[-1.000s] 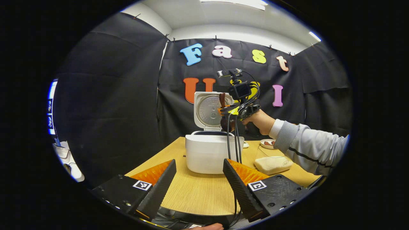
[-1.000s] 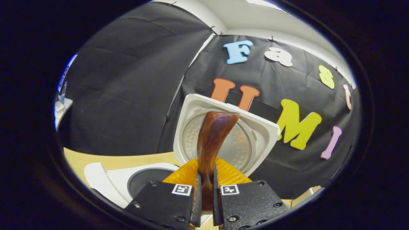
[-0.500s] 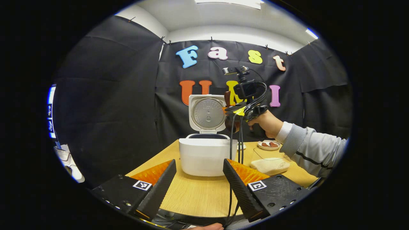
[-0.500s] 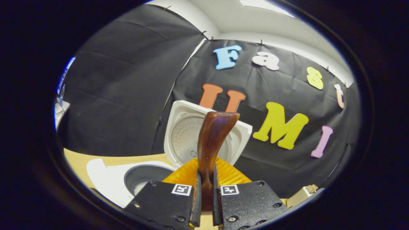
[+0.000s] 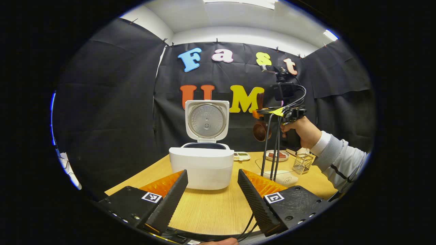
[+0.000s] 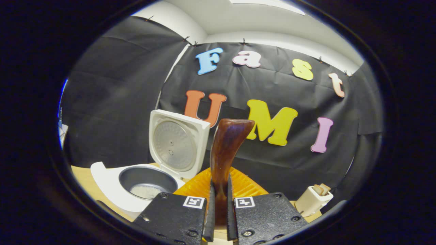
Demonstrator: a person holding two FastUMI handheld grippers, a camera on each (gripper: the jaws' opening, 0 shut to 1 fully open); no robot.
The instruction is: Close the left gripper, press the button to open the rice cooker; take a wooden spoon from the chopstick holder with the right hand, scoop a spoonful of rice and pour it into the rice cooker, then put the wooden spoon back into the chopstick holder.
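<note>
The rice cooker (image 5: pixel 201 166) stands on the desk (image 5: pixel 214 207) with its lid (image 5: pixel 206 119) raised upright, and some rice lies at the bottom of its inner pot (image 6: pixel 148 183). The right gripper (image 6: pixel 218 217) is closed on the handle of the wooden spoon (image 6: pixel 225 149); a hand (image 5: pixel 301 131) holds it in the air to the right of the cooker, above the chopstick holder (image 5: pixel 302 162) near the desk's right edge. The left gripper (image 5: pixel 213 194) is open, low over the near edge of the desk.
</note>
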